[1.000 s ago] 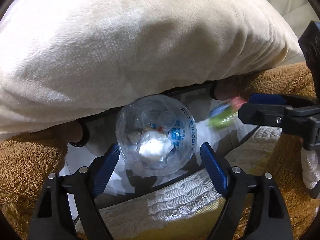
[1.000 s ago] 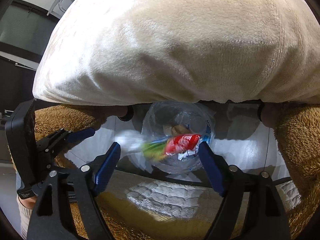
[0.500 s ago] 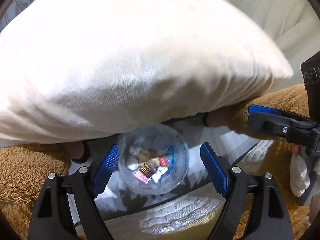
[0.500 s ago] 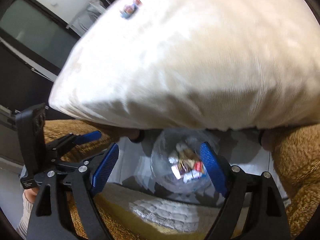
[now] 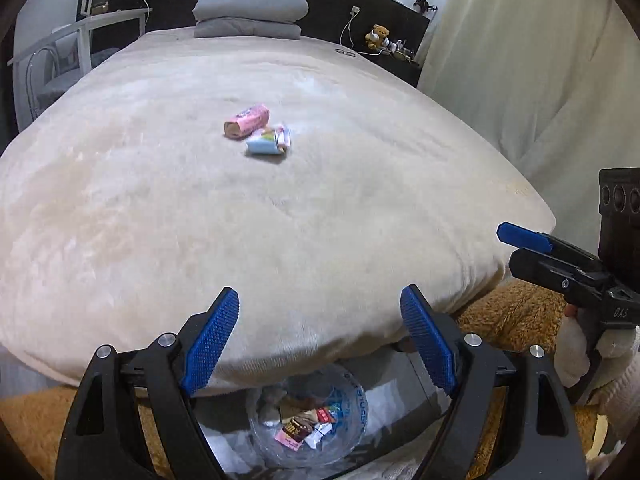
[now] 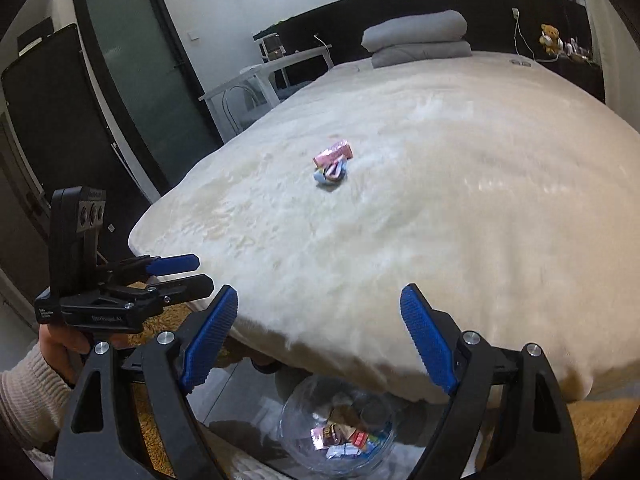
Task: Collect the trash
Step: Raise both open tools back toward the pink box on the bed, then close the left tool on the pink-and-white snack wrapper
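A clear plastic trash bin (image 5: 308, 428) sits low at the foot of the bed and holds several wrappers; it also shows in the right wrist view (image 6: 338, 436). On the cream bedspread lie a pink packet (image 5: 246, 121) and a light blue wrapper (image 5: 269, 142), touching each other; in the right wrist view the pink packet (image 6: 334, 153) and blue wrapper (image 6: 330, 172) lie mid-bed. My left gripper (image 5: 320, 338) is open and empty above the bin. My right gripper (image 6: 320, 338) is open and empty, also seen from the left (image 5: 528, 248).
The big bed (image 5: 280, 220) fills the view, with a folded grey blanket (image 5: 250, 14) at its head. Brown fluffy fabric (image 5: 516, 312) flanks the bin. A white chair and table (image 6: 256, 84) stand left of the bed, beside a dark door (image 6: 136, 72).
Both grippers rose from just above the bin to above the bed's edge. The wrapper dropped by the right gripper now lies in the bin. The bed top with two more wrappers came into view.
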{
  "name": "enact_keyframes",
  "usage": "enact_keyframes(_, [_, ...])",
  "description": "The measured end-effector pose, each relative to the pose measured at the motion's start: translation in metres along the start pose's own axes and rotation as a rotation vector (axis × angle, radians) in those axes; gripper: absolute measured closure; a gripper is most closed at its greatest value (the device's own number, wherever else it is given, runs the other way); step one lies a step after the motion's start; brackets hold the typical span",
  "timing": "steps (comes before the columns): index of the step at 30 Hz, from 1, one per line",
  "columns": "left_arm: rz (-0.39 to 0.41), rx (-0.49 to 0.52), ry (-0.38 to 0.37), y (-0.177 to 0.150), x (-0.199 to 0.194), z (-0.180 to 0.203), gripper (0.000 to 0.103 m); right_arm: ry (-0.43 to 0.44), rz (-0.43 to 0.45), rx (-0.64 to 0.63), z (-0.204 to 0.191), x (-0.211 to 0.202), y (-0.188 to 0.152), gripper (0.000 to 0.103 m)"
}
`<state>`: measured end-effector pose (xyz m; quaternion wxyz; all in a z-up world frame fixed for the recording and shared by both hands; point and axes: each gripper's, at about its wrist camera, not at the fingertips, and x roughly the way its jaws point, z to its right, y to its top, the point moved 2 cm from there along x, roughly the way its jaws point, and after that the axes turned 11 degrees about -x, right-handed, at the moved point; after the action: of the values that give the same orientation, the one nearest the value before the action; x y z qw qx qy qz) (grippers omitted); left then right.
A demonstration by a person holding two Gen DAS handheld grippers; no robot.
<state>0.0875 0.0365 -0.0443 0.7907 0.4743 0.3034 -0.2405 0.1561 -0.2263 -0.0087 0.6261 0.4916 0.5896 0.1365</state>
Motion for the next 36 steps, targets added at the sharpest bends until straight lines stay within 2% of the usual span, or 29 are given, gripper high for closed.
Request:
enact_keyframes(6, [-0.020, 0.035, 0.004, 0.053, 0.013, -0.003, 0.022, -0.023, 0.043, -0.034, 0.024, 0.005, 0.042, 0.020])
enact_keyframes(13, [-0.067, 0.046, 0.006, 0.100, 0.057, -0.011, 0.022, -0.030, 0.044, -0.058, 0.044, 0.024, 0.073, 0.020])
enact_keyframes(22, [-0.136, 0.028, 0.017, 0.140, 0.125, -0.028, 0.022, -0.019, 0.022, -0.092, 0.057, 0.054, 0.097, 0.020])
enact_keyframes(28, [-0.180, 0.021, -0.016, 0.155, 0.155, -0.036, 0.023, -0.017, 0.006, -0.100, 0.067, 0.073, 0.106, 0.020])
enact_keyframes(29, [-0.187, 0.014, -0.023, 0.156, 0.160, -0.038, 0.024, -0.017, 0.002, -0.099, 0.070, 0.076, 0.107, 0.020])
enact_keyframes(32, [-0.228, -0.010, -0.051, 0.157, 0.170, -0.044, 0.055, -0.025, -0.007, -0.102, 0.075, 0.083, 0.110, 0.020])
enact_keyframes(36, [-0.229, 0.024, -0.074, 0.155, 0.170, -0.046, 0.056, -0.021, -0.024, -0.054, 0.085, 0.093, 0.109, 0.020])
